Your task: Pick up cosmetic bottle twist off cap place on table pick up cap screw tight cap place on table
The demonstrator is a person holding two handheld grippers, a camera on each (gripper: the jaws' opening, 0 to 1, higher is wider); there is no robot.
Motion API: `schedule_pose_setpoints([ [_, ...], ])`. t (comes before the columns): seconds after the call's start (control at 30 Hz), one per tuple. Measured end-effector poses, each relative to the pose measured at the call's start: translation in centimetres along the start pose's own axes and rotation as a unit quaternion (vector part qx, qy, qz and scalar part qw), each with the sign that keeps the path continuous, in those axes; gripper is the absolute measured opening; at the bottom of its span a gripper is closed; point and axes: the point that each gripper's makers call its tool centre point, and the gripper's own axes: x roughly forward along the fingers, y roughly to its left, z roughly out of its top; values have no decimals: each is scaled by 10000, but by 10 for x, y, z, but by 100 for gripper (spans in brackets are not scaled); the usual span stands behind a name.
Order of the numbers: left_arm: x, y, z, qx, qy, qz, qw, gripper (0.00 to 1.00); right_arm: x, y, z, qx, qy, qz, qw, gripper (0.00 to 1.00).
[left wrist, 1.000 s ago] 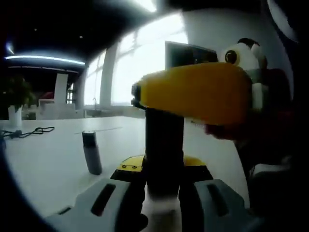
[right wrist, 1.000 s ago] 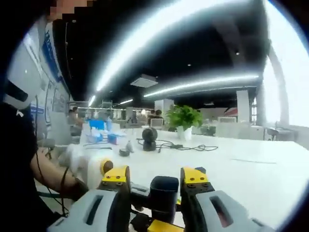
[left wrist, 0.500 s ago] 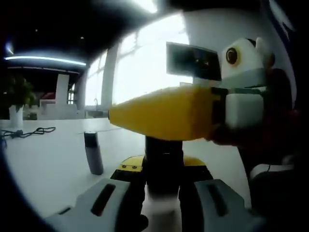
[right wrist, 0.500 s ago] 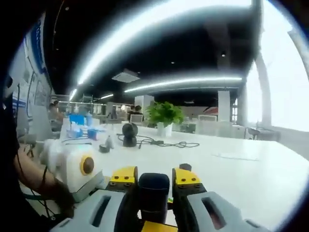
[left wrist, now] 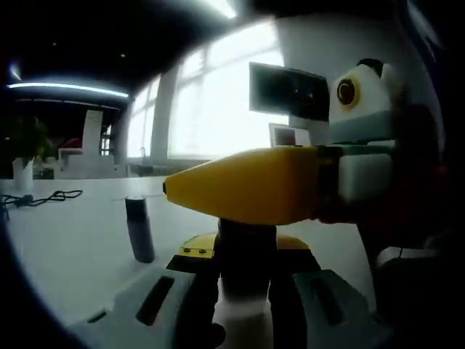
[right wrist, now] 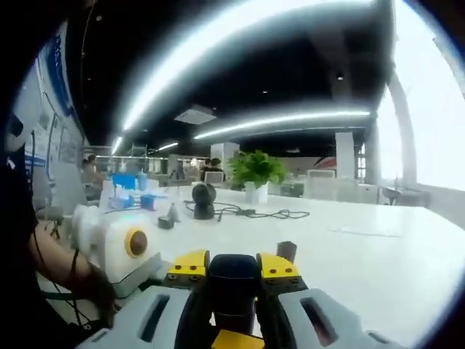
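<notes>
1. My left gripper (left wrist: pixel 245 291) has its two yellow-tipped jaws closed against the sides of the dark cosmetic bottle (left wrist: pixel 245 251), which stands upright between them above the white table (left wrist: pixel 65 247).
2. My right gripper (right wrist: pixel 232 280) has its jaws drawn in tight on the bottle's dark cap (right wrist: pixel 232 270); in the right gripper view the cap sits squarely between the yellow pads.
3. In the left gripper view the right gripper crosses from the right, its long yellow jaw lying level over the top of the bottle, its white and grey body behind.
4. In the right gripper view the left gripper's white body with a yellow ring shows at lower left, held by my hand (right wrist: pixel 91 287).
5. A second dark, slim container (left wrist: pixel 139 229) stands upright on the table to the left of the held bottle, well apart from it.
6. Farther back on the table: a potted plant (right wrist: pixel 254 173), a black cable (right wrist: pixel 265 214) lying loose, and a small round black device (right wrist: pixel 204 201) beside it.
7. Blue items (right wrist: pixel 125 199) sit at the table's far left end, where people sit in the background; what they are I cannot tell.
8. Bright windows (left wrist: pixel 218 102) line the far wall, a dark screen (left wrist: pixel 287 91) before them.
</notes>
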Motion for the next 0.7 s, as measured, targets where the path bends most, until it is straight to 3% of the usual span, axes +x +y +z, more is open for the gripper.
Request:
schedule_pose_setpoints([
  [0.43,4,-3,-1,-2,106,-282,9995,15,0,4,1,-14,-41,893,9960,17],
  [0.7,4,-4,0,-7,19,-444,9990,15,1,9,1,-49,-16,1556,9878,17],
])
